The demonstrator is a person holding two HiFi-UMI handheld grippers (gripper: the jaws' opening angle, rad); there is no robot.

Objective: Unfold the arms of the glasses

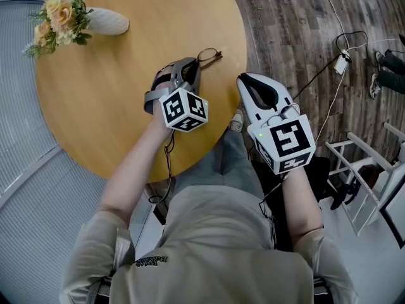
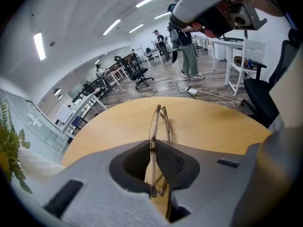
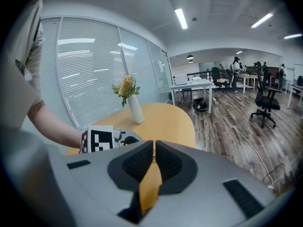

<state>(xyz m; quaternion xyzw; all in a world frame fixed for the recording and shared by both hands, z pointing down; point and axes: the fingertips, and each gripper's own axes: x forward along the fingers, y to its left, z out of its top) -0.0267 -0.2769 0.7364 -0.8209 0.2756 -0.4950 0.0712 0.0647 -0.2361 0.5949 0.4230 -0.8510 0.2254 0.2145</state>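
Thin wire-framed glasses (image 1: 209, 56) lie folded on the round wooden table (image 1: 120, 94), near its right edge. My left gripper (image 1: 192, 67) is shut on them. In the left gripper view the glasses (image 2: 160, 121) run edge-on between the two dark pads, and the far part sticks out over the table beyond my left gripper (image 2: 152, 146). My right gripper (image 1: 248, 82) hovers off the table's right edge, beside the left one, shut with nothing in it. In its own view the right gripper (image 3: 154, 144) has its tips together, and the left gripper's marker cube (image 3: 98, 140) shows ahead.
A white vase with flowers (image 1: 101, 21) lies at the table's far left; it is the white vase (image 3: 135, 109) in the right gripper view. Cables and a plug (image 1: 342, 61) trail over the wood floor. A white chair frame (image 1: 364, 176) stands at the right.
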